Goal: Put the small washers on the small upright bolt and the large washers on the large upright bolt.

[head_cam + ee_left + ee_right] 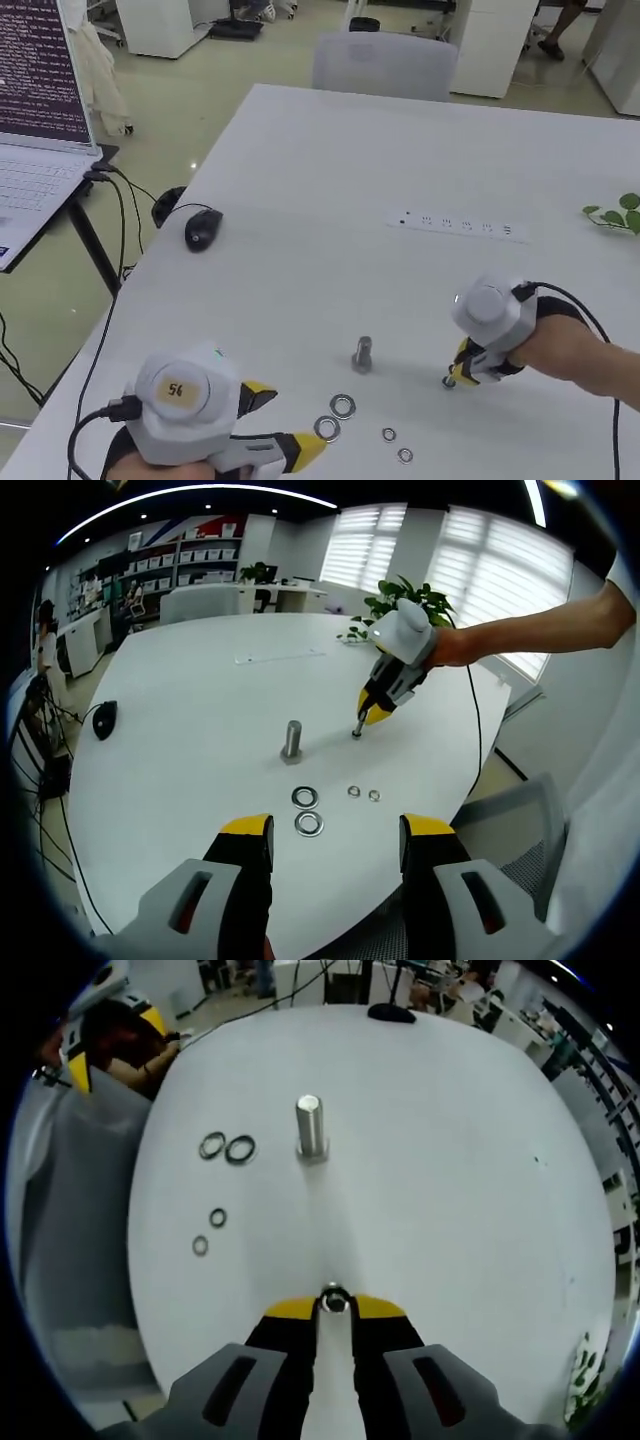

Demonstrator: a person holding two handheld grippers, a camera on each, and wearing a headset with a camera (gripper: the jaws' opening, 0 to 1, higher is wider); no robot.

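The large bolt (pixel 363 354) (pixel 292 740) (pixel 311 1127) stands upright on the white table (pixel 330 200). Two large washers (pixel 343 405) (pixel 305 797) (pixel 240 1149) lie flat in front of it, and two small washers (pixel 389 434) (pixel 353 791) (pixel 218 1217) lie beside them. My right gripper (pixel 458 377) (pixel 366 716) (pixel 335 1305) is shut on the small bolt (pixel 449 381) (pixel 357 730) (pixel 335 1301), whose end is on the table right of the large bolt. My left gripper (pixel 285 420) (pixel 338 830) is open and holds nothing, just short of the large washers.
A black mouse (pixel 203 229) and its cable lie at the table's left edge. A white power strip (pixel 455 225) lies farther back, and a plant (pixel 615 213) is at the right edge. A laptop (pixel 30 150) stands on a side stand to the left. A grey chair (pixel 385 65) is at the far end.
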